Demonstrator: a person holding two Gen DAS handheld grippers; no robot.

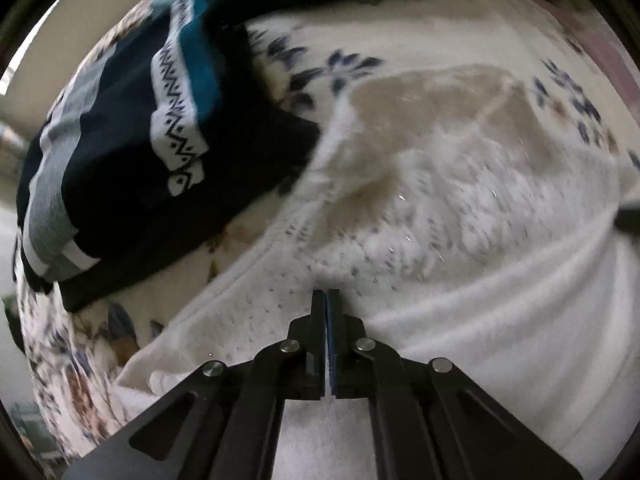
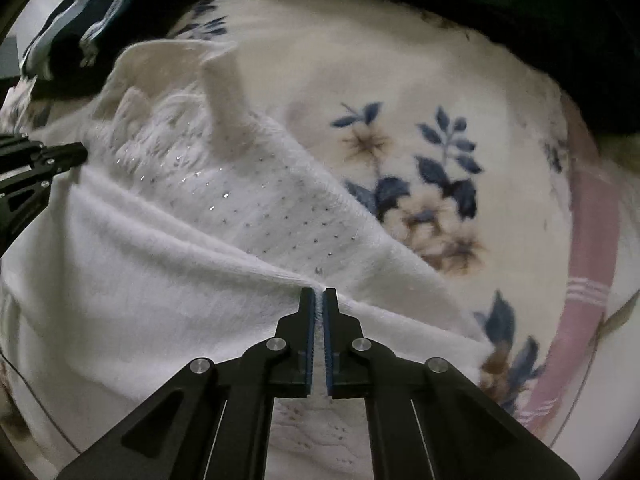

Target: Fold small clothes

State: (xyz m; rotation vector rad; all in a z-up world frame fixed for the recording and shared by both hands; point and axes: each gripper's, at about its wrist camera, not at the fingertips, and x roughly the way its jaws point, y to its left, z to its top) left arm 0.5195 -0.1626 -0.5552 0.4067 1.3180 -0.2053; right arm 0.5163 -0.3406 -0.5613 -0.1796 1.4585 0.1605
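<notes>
**Both tongs clamped on a white top**

A floral blanket, cream with blue and tan flowers and a pink band along one edge, covers the whole area under the clothes. What it lies on cannot be told.

A white top lies spread on the blanket, fuzzy, with small glinting dots across its upper part and a beige inside showing at the neck opening. It fills most of both views and is pulled into ridges that run between the two grip points.

A dark pile of other clothes, navy with grey, teal and a white zigzag band, sits on the blanket just beside the top's neck end.

The left tongs point down at the top, their jaws closed to a sliver, with the fabric gathered into a small pucker at the tips. In the right wrist view they reach in from the left edge onto the top.

The right tongs point straight down, closed on a thin pinched fold of the white fabric that shows between the blue pads.
</notes>
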